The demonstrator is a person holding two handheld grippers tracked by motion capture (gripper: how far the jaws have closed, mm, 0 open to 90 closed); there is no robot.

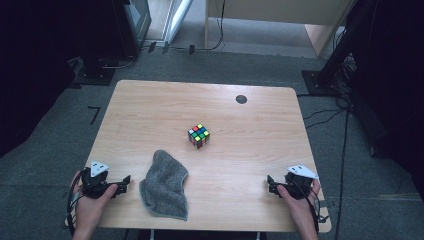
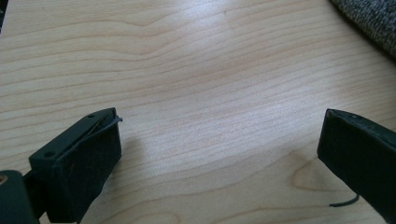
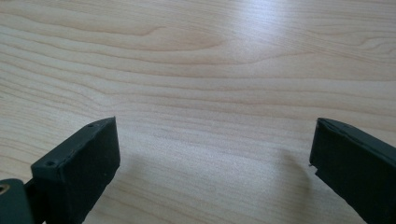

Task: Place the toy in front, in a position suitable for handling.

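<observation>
Left gripper point(image 1: 122, 184), right gripper point(image 1: 271, 184): wide, empty. Nearest: crumpled grey terry cloth point(image 1: 165, 184), multicoloured puzzle cube point(image 1: 199, 135); both untouched, nothing begun.

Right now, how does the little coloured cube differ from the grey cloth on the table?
The cube is a small rigid block with many bright colours; the grey cloth is soft, plain and rumpled flat. The cube sits near the middle of the table, while the cloth lies at the near edge, closer to the left gripper. Both rest untouched on the wood.
</observation>
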